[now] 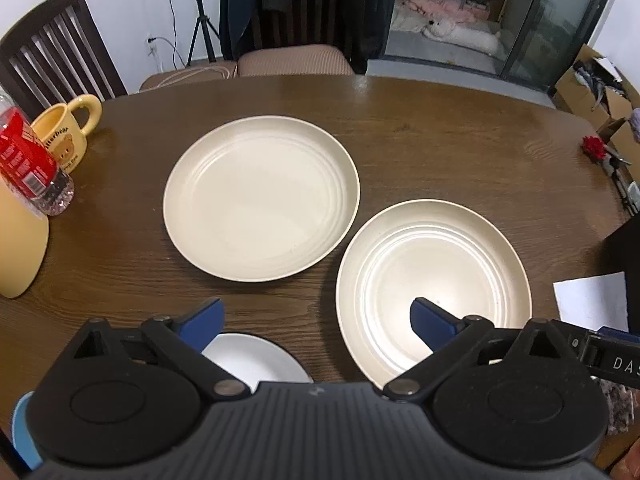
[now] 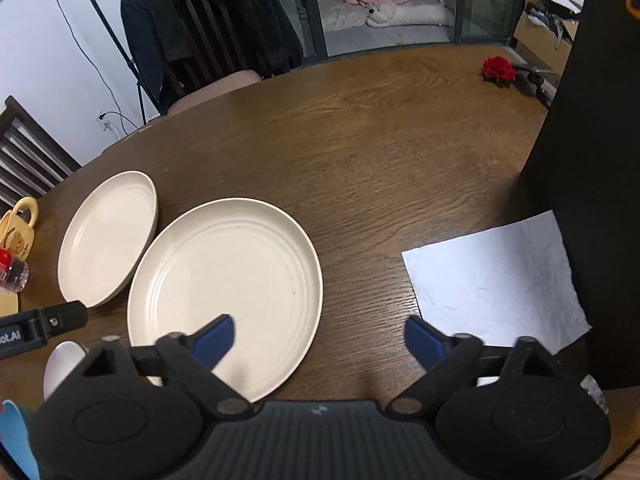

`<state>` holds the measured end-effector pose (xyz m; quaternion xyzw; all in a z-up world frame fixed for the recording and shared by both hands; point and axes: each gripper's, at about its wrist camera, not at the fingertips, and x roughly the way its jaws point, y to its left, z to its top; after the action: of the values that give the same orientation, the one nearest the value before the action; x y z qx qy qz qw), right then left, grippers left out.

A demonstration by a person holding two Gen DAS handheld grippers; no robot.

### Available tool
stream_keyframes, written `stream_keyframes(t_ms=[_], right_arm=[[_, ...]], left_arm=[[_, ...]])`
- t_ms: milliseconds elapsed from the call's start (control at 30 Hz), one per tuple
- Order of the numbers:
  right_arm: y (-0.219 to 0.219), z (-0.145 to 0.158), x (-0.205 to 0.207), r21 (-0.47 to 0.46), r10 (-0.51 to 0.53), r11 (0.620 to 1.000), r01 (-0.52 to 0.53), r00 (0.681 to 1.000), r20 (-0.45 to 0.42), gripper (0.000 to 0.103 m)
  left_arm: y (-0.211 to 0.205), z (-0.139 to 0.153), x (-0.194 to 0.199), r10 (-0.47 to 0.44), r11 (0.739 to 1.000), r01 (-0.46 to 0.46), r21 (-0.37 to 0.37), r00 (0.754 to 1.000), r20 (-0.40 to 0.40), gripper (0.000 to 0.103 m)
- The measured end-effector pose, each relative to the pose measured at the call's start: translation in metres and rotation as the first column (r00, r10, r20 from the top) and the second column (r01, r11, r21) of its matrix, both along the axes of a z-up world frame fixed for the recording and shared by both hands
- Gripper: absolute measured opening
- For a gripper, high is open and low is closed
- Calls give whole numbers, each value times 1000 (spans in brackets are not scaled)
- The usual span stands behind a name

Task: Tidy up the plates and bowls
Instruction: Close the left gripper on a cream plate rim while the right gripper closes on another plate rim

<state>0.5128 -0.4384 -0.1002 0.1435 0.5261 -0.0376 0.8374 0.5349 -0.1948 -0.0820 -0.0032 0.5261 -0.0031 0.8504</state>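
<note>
Two cream plates lie side by side on the brown wooden table (image 1: 400, 128). In the left wrist view one cream plate (image 1: 260, 200) is at the centre and the other cream plate (image 1: 432, 280) is to its right. My left gripper (image 1: 318, 320) is open, its right fingertip (image 1: 432, 320) hovering over the near part of the right plate. A white dish (image 1: 256, 356) shows under its left finger. In the right wrist view the near plate (image 2: 224, 276) lies beside the far plate (image 2: 108, 236). My right gripper (image 2: 320, 340) is open, its left fingertip (image 2: 214, 338) over the near plate's rim.
A yellow mug (image 1: 64, 136), a red-labelled bottle (image 1: 28, 160) and a pale yellow object (image 1: 20, 248) stand at the table's left. A white paper sheet (image 2: 492, 280) and a tall black box (image 2: 592, 160) are at the right, and a red rose (image 2: 498, 69) far right. Chairs stand behind.
</note>
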Motion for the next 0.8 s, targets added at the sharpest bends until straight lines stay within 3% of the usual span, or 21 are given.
stream_keyframes(t_ms=[367,800], right_arm=[[-6,-25,20,57,2,998,-1,1000,-21,57],[-10,-45,36,108,4,994,0,999,-38,27]], left_arm=[[-6,-30,24,25,1000,-25,3,997,-67,81],[-7,-50,38,52,999,-52,2,991,-120,65]])
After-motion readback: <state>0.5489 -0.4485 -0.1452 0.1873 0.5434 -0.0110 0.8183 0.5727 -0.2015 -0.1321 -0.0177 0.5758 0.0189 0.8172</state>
